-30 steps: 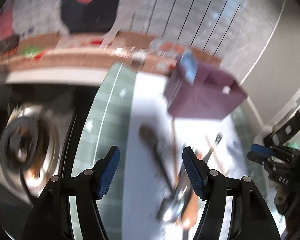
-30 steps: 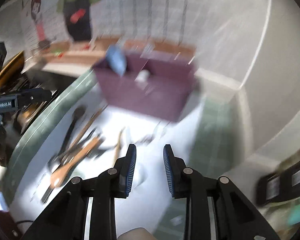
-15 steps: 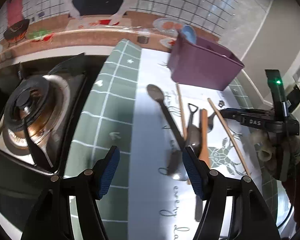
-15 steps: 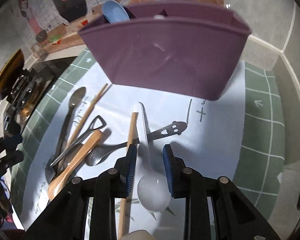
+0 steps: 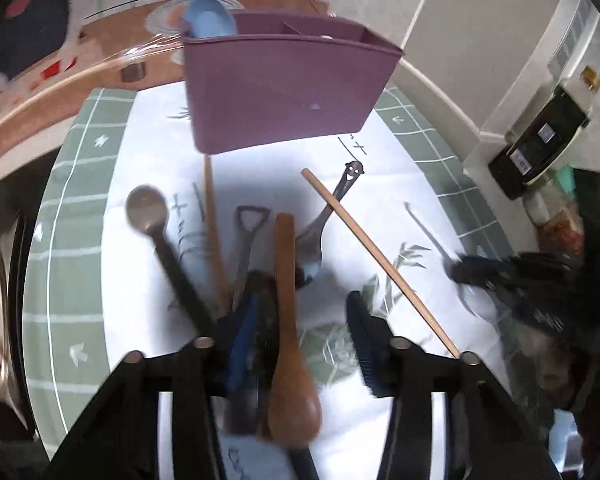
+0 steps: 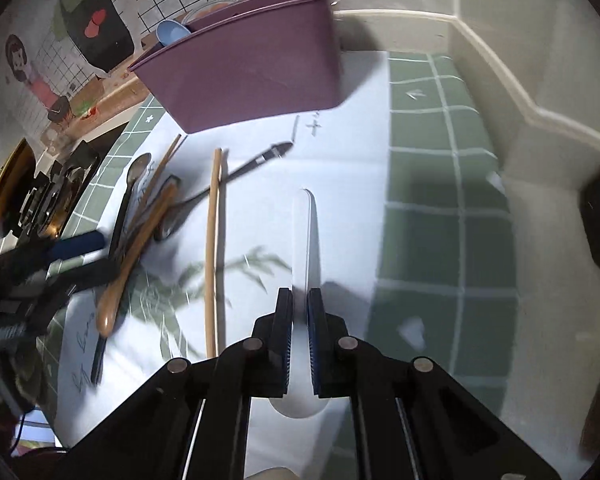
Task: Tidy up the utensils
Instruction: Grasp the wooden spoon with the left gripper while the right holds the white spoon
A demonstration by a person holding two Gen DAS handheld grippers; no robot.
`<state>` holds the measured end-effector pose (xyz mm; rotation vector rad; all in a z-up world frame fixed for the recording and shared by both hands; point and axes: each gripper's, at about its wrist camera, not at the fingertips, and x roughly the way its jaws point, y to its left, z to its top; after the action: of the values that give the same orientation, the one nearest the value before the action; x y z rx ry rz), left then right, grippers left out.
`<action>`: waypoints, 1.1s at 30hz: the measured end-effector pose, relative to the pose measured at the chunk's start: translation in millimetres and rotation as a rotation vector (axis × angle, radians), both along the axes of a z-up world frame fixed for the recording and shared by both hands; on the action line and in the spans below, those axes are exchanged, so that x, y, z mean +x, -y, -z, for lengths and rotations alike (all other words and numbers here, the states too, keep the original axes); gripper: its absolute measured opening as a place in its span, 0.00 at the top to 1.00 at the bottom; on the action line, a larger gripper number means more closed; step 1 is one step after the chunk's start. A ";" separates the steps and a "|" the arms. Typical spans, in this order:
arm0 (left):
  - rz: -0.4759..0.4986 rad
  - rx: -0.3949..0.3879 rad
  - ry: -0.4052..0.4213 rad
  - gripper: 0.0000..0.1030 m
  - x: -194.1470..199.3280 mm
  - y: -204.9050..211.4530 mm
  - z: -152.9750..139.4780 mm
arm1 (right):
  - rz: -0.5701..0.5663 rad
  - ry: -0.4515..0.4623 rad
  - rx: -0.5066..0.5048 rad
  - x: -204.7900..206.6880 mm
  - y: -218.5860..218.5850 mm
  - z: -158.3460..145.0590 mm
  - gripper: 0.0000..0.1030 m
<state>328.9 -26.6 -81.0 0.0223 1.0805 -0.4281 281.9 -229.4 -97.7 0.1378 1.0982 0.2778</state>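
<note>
A purple utensil holder [image 5: 284,92] [image 6: 252,76] stands at the back of the mat with a blue spoon [image 5: 210,22] [image 6: 172,34] in it. Loose utensils lie in front of it: a wooden spoon [image 5: 286,280] [image 6: 136,252], a dark long spoon [image 5: 148,210], a smiley-handled metal spoon [image 5: 354,170] and two chopsticks [image 5: 380,264]. My left gripper [image 5: 302,300] is low over the pile. Its jaws are closing around the wooden spoon, and a gap still shows at the right pad. My right gripper [image 6: 300,294] is shut on the handle of a white spoon [image 6: 306,240] lying on the mat.
A green checked mat [image 5: 72,240] [image 6: 440,200] with a white centre covers the counter. A stove [image 6: 40,200] is at the left. A pale wall curb [image 6: 540,112] runs along the right, with a dark bottle [image 5: 540,140] beside it.
Both grippers dropped toward the mat. The left one shifted right over the utensil pile and narrowed around the wooden spoon. The right one closed on the white spoon's handle.
</note>
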 end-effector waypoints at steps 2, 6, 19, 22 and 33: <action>0.032 0.026 -0.007 0.60 6.8 10.3 1.7 | 0.006 0.007 0.008 -6.8 3.0 -0.2 0.92; 0.074 0.106 -0.009 0.61 15.2 27.3 6.3 | 0.030 0.022 0.025 -16.0 6.8 -1.3 0.92; 0.017 0.088 -0.034 0.85 24.0 28.9 11.0 | 0.046 0.036 0.026 -23.0 0.5 -2.3 0.92; 0.003 0.017 -0.034 0.88 16.3 18.6 1.2 | 0.043 0.061 0.034 -26.4 -0.6 -7.6 0.92; -0.061 -0.130 0.017 0.88 -25.0 -24.0 -28.3 | 0.007 0.099 -0.022 -36.8 20.8 -18.0 0.87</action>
<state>303.9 -2.6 -52.7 -0.1218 1.0319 -0.4418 245.0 -250.2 -79.6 0.1076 1.0023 0.2633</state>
